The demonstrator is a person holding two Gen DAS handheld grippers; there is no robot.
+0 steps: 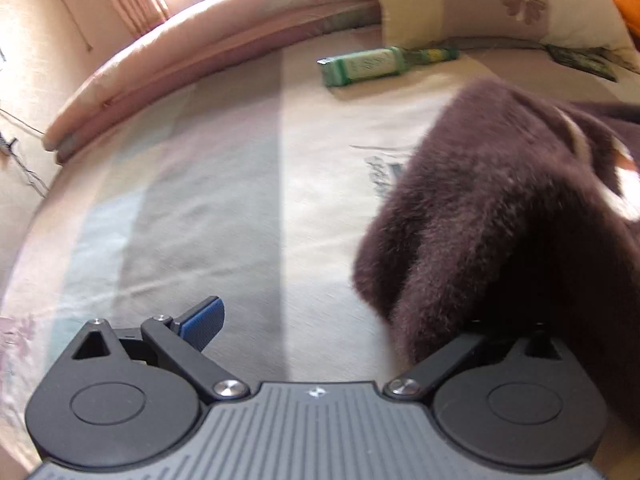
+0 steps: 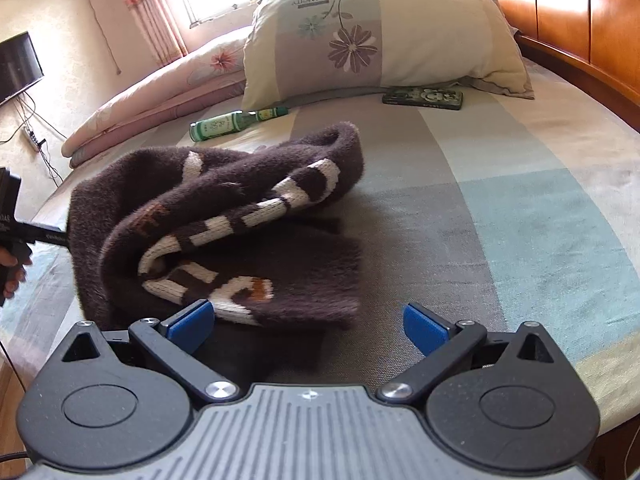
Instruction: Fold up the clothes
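Sweater (image 2: 224, 216) heaped left of centre — striped bedsheet (image 2: 500, 208) bare rightward.

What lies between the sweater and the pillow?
In the right wrist view, a green bottle lies on the sheet between the sweater and the pillow, close to the pillow.

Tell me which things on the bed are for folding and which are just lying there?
For the job:
- brown sweater
- left gripper
- right gripper

Just lying about:
- green bottle
- pillow
- pink quilt
- dark flat case
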